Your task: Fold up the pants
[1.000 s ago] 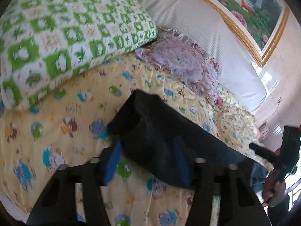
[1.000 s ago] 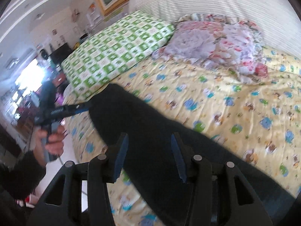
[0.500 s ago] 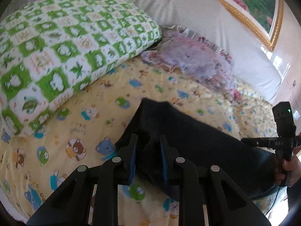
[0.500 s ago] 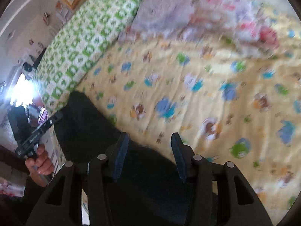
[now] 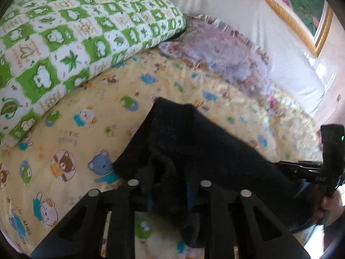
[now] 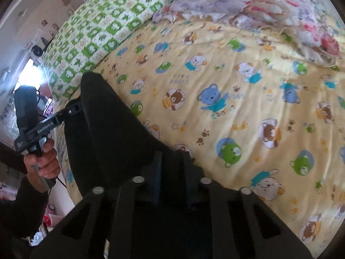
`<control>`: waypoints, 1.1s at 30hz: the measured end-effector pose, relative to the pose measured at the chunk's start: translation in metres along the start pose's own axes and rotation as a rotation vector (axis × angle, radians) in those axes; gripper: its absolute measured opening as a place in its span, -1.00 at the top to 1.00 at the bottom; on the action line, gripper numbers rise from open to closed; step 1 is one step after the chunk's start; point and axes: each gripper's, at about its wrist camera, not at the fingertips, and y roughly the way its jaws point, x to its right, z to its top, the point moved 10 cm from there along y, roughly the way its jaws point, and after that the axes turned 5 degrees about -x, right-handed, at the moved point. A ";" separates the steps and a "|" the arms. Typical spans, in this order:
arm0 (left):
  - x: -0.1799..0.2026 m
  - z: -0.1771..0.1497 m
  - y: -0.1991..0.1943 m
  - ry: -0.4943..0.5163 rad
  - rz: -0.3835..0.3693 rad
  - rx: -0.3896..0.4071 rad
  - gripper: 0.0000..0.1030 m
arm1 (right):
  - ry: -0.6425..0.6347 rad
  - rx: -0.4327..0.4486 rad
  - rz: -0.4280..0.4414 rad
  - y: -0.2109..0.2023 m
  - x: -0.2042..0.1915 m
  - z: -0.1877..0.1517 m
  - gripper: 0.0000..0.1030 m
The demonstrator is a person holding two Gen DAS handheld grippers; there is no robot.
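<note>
The pants (image 5: 194,142) lie dark across the near edge of the yellow bear-print bedsheet (image 6: 237,112), in front of the green checked pillow (image 5: 64,32), with part of the cloth hanging over the side of the bed. I judge the fold is only starting: the cloth is bunched and rumpled, and no flat, finished fold shows anywhere.

My left gripper (image 5: 170,185) is closing on one end of the pants, the black cloth already pinched between its pads. My right gripper (image 6: 171,172) is closing too, with a ridge of the same cloth between its fingers, nearer the other end. In the right wrist view the left one reaches the far tip of the pants, on the side toward the pillow, with my hand (image 6: 43,161) around its handle.

What is left, as I see it: lift both ends, lay the legs flat together, then double them over.

Beyond the pants the sheet is bare as far as the pillow, so there is room to spread. A crumpled flowered blanket (image 6: 258,4) lies beside the pillow, well apart from the pants. The hanging part could drag the cloth off the bed.
</note>
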 end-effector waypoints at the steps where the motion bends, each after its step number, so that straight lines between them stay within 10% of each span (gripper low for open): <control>1: 0.003 0.009 -0.007 -0.006 -0.029 0.022 0.71 | 0.007 0.033 -0.013 -0.006 0.000 0.004 0.70; 5: 0.005 0.042 -0.019 0.012 -0.044 0.059 0.84 | 0.094 0.216 -0.035 -0.051 0.011 0.031 0.76; 12: -0.012 0.041 0.032 0.061 0.040 -0.038 0.78 | 0.187 0.181 -0.130 -0.006 0.036 0.033 0.67; 19: -0.031 0.029 0.010 0.096 0.193 0.007 -0.09 | 0.219 0.273 -0.112 -0.041 0.036 0.019 -0.01; 26: 0.001 0.032 -0.030 0.109 0.152 0.078 -0.06 | 0.232 0.413 -0.156 -0.134 0.042 -0.045 -0.02; 33: 0.121 0.001 -0.032 0.296 -0.075 0.020 -0.13 | 0.368 0.463 -0.250 -0.193 0.082 -0.135 -0.02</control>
